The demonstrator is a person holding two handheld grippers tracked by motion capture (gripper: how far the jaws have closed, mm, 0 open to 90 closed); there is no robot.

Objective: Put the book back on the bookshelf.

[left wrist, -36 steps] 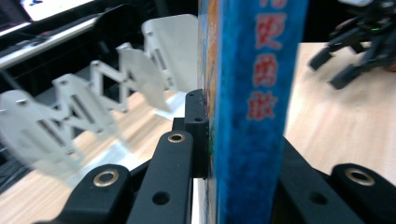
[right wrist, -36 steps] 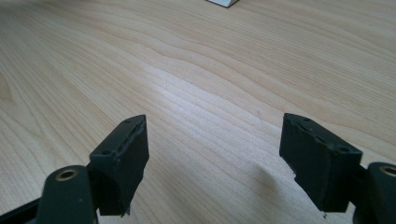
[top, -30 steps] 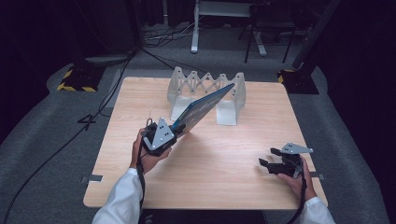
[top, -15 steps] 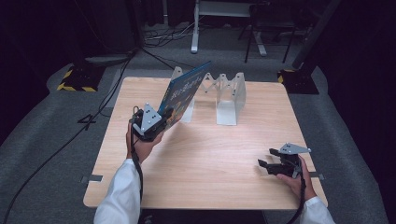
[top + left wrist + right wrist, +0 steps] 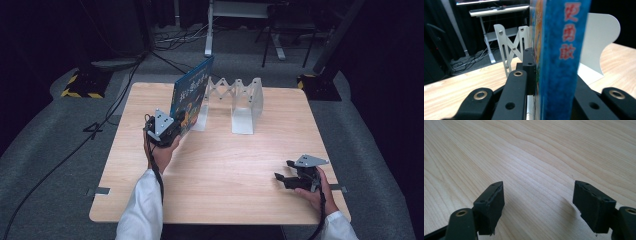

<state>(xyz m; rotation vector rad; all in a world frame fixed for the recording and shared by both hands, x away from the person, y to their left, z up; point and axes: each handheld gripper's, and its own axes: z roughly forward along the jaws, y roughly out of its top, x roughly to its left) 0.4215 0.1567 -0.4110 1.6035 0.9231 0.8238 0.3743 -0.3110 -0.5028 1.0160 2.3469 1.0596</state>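
Holding the book (image 5: 191,95) by its lower corner, the left gripper (image 5: 167,129) had both jaws pinched on the cover, spine toward its camera, long axis running up and away toward the white rack (image 5: 235,102). Rack's left end sat just behind the book; left hand far nearer. Versus a second earlier, the book stood steeper and further left. Right gripper (image 5: 282,179) idled near the table (image 5: 225,165) edge, jaws spread, empty.
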